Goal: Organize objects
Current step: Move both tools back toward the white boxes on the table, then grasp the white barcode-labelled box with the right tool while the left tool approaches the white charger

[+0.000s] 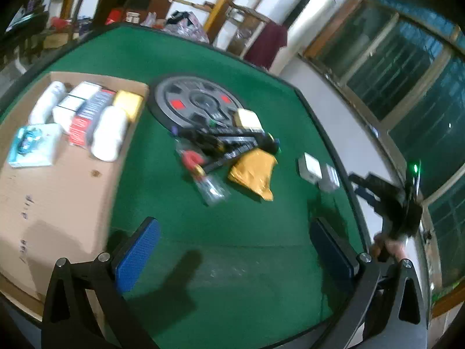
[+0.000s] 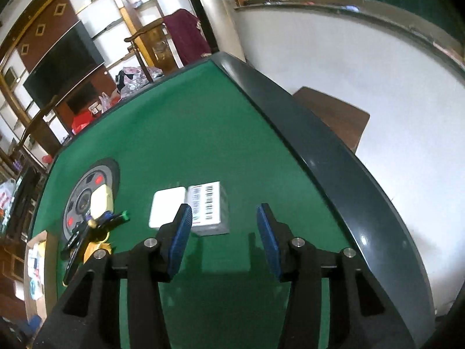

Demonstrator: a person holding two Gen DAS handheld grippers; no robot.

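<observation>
My left gripper [image 1: 235,250] is open and empty above the green table [image 1: 232,290]. Ahead of it lies a pile: a yellow pouch [image 1: 255,171], black tools [image 1: 232,142], a clear packet [image 1: 210,187] and a yellow box [image 1: 248,119]. A flat cardboard box [image 1: 58,203] at the left holds white bottles, cartons and a blue-white packet [image 1: 35,145]. My right gripper [image 2: 223,232] is open and empty, just short of a barcode box [image 2: 207,209] and a white box [image 2: 167,208]. Both boxes also show in the left wrist view [image 1: 318,170], with the right gripper [image 1: 389,200] beyond them.
A round grey disc with red marks [image 1: 197,101] sits in the table's middle, also in the right wrist view [image 2: 84,197]. The table's dark raised rim [image 2: 319,145] runs along the right side. A wooden stool [image 2: 334,113] stands beyond it by the white wall.
</observation>
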